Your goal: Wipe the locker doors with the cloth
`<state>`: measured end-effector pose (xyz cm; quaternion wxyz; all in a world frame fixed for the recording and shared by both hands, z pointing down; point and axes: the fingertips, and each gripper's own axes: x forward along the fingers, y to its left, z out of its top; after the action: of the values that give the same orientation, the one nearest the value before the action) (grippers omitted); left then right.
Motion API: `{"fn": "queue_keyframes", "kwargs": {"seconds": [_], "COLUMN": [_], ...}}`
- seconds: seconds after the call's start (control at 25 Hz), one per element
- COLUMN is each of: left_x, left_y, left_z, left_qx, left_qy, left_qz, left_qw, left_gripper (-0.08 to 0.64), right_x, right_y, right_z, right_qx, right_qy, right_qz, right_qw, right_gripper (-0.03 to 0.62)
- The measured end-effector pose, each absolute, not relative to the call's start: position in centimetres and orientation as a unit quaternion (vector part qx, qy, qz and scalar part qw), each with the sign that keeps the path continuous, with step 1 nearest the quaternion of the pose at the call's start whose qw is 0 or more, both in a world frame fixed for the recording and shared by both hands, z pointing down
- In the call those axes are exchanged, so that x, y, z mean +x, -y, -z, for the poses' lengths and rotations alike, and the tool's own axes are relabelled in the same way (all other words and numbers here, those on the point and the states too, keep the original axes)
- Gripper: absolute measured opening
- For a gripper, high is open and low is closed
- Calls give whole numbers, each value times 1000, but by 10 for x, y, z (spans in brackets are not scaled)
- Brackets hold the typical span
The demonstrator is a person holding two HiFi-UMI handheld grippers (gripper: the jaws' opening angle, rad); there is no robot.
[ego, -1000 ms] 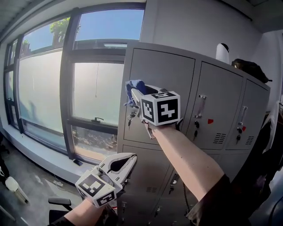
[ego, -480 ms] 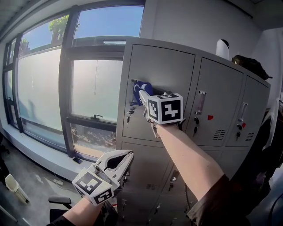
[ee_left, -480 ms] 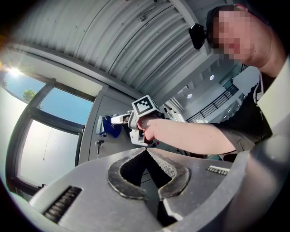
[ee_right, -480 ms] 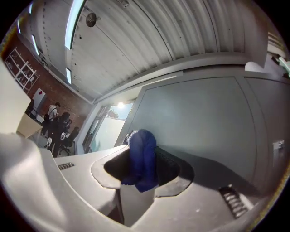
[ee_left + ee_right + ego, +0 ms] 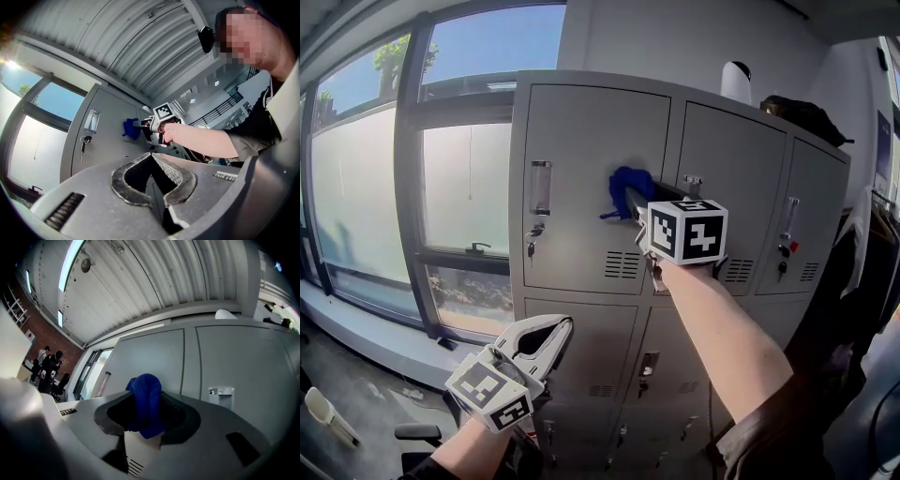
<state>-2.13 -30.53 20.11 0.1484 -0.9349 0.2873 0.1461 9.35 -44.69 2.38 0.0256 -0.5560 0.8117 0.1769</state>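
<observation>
We press the cloth (image 5: 630,178), pinched in the right gripper (image 5: 623,199), on the lockers' top-left door (image 5: 572,141), other doors likely left; left gripper (image 5: 558,330) pressed together, empty

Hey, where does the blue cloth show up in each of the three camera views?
Head view: the cloth is upper centre, at the tip of the right gripper, against the top left locker door.
Left gripper view: small, left of centre, on that door.
Right gripper view: dead centre, pinched between the jaws.
Shared landmark: the door's handle, left of the cloth in every view.
</observation>
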Motion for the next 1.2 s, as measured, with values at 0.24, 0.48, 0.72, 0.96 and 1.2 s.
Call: {"fn": "queue_keyframes", "kwargs": {"seconds": [0.24,0.48,0.72,0.96,1.2], "left_x": [-20,-35,-54,-72,-85], "left_y": [310,309,304,296,295], "left_z": [-208,-211,-212,-212,-217], "left_qx": [-937,-932,-926,-920,-917], "left_qy": [-288,-301,-317,-330,-342], "left_qz": [-142,-146,-151,-151,-147], "left_qw": [139,143,142,145,143], "left_gripper": [8,6,6,8,8], "right_x": [142,112,-13,-69,-56], "right_y": [439,422,411,436,460], "right_z": [-27,-31,-50,-73,-85], "right_qx": [-582,-558,-471,-457,-474], "right_qy": [-795,-808,-857,-868,-863], "right_qz": [-166,-182,-207,-193,-172], "right_qw": [39,49,23,-3,-2], "right_gripper": [153,153,153,153,153]}}
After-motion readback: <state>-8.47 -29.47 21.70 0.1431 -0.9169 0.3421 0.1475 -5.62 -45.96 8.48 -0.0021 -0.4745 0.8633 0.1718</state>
